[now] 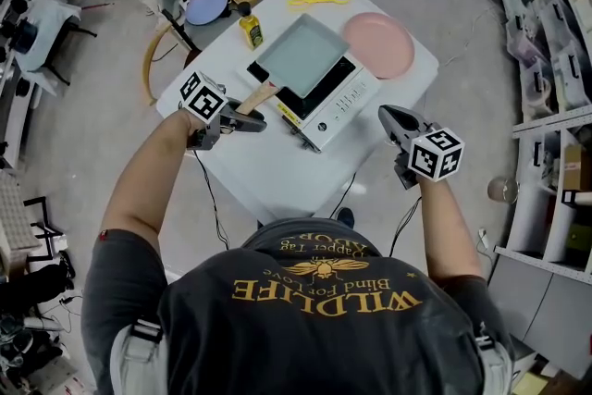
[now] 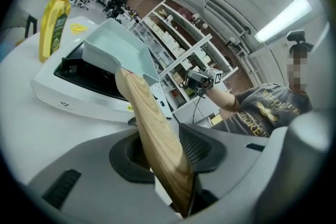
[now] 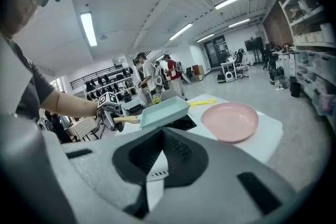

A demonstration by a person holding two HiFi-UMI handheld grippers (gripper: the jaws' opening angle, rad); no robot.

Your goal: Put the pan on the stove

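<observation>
Sitting over the stove (image 1: 342,97) at the bench's (image 1: 277,180) middle, the pan (image 1: 301,55) is gripped by its wooden handle (image 1: 260,95) in the left tongs (image 1: 250,120); the right tongs (image 1: 390,116) are shut on nothing. It is judged rigid and fairly light, best taken by that smooth handle.
</observation>
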